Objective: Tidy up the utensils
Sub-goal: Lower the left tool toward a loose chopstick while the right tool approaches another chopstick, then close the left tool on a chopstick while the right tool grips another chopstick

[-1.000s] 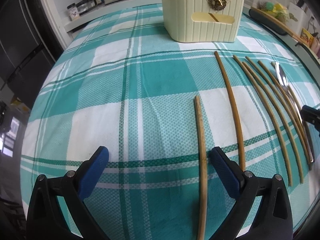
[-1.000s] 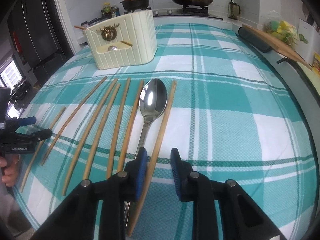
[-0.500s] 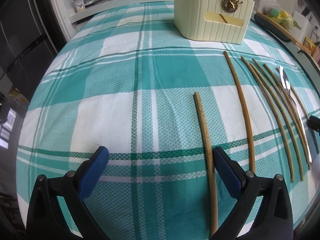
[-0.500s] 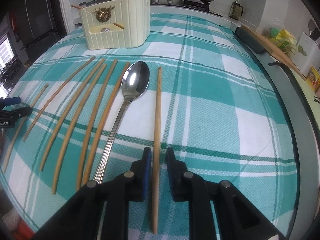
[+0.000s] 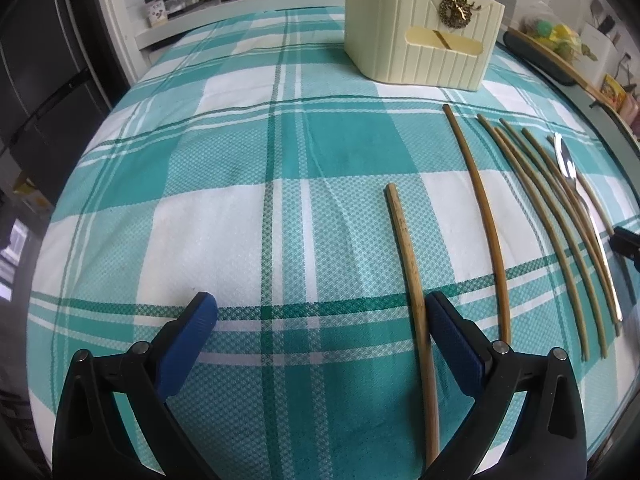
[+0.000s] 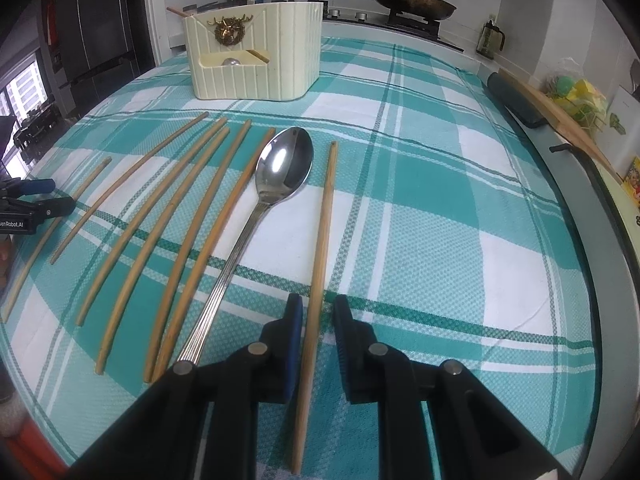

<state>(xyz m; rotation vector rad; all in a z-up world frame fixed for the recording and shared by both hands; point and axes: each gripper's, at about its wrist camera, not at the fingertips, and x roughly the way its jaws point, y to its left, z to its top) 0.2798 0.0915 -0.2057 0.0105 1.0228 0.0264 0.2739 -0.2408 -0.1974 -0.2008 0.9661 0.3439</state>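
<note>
So the utensils are all laid out in a row on the tabletop (image 5: 240,220), handles toward the person, which makes each one easy to come at lengthwise. Going left to right: the left gripper (image 5: 320,318) hovers low with its jaws wide apart, and the leftmost chopstick (image 5: 412,280) runs just inside its right-hand pad, so it looks lined up but nothing is gripped yet. Next come 5 more chopsticks (image 6: 160,220) fanned side by side, then the spoon (image 6: 280,168), bowl up. At the far right, the right gripper (image 6: 316,320) straddles the last chopstick (image 6: 322,240), jaws narrowly apart with a sliver of gap each side. My guess is a pinch comes next. The cream holder (image 6: 256,60) sits at the back, already holding a spoon and a stick.
</note>
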